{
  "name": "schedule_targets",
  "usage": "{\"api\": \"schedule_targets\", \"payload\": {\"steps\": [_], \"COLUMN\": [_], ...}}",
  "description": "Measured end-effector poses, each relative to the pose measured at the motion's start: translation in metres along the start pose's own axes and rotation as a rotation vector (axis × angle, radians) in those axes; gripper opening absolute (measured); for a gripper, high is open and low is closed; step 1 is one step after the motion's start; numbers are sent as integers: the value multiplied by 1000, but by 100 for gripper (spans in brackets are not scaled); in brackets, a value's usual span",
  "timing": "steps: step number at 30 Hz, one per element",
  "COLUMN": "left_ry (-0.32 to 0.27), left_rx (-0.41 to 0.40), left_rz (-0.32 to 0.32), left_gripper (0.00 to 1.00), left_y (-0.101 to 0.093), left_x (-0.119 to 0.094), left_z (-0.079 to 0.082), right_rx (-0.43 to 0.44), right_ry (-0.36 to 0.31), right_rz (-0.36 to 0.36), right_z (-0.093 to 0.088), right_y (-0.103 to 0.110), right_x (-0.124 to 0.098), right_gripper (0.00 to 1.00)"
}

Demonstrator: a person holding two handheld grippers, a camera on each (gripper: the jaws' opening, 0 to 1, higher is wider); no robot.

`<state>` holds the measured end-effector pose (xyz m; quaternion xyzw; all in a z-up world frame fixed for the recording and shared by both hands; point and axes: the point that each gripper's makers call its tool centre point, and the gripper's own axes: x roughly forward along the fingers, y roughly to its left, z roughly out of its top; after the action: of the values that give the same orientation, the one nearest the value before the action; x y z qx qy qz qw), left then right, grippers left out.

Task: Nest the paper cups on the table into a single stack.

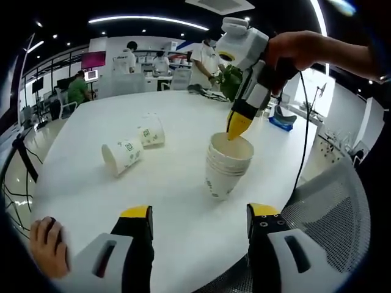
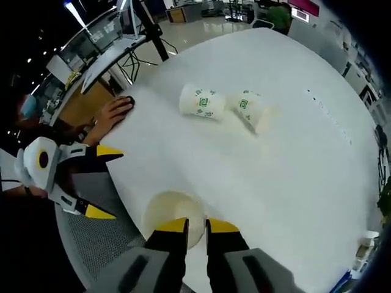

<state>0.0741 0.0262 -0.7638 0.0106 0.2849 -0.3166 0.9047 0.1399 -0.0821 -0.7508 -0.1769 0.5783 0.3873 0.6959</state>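
A stack of white paper cups (image 1: 226, 168) stands upright on the white table (image 1: 177, 244), a little beyond my left gripper (image 1: 200, 213), which is open with nothing between its jaws. My right gripper (image 1: 238, 124) reaches down from the upper right and pinches the rim of the top cup. In the right gripper view the stack (image 2: 166, 213) shows from above; my right gripper (image 2: 197, 228) is shut with one jaw inside the rim and one outside. Two more cups (image 1: 122, 155) (image 1: 151, 131) lie on their sides farther left, also seen as cups (image 2: 200, 102) (image 2: 250, 108). The left gripper (image 2: 104, 182) stands open.
A person's hand (image 1: 49, 244) (image 2: 111, 113) rests on the table's near edge. A grey mesh chair (image 1: 324, 201) sits by the table edge close to the stack. Several people and desks (image 1: 153, 67) stand beyond the far side of the table.
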Motion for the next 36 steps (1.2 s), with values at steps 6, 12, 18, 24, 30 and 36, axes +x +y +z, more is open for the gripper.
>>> {"api": "schedule_targets", "payload": {"steps": [6,12,18,24,30,36], "left_ry": [4,8,13,16,15,21], "left_rx": [1,3,1,-5,-17,-20], "left_rz": [-2,-4,-6,-5,2,-1], "left_gripper": [61,61,61,61,61,61], "left_y": [-1,-2,-3,-1,2,1], "left_x": [-1,-1,-2,0,0,0], "left_z": [0,-1,-1,-3,-3,-3], "right_rx": [53,62,60,105,91,120], "right_ry": [-81,-208,-334,-408,-441,-482], "right_rz": [8,2,-18,-42,-68,-57], "right_z": [16,44,71,85,90,98], "right_y": [-4,-11,-21,-36,-51,-57], "right_x": [-4,-4,-3,8,23,35], "right_gripper": [12,15,24,28,39,40]}}
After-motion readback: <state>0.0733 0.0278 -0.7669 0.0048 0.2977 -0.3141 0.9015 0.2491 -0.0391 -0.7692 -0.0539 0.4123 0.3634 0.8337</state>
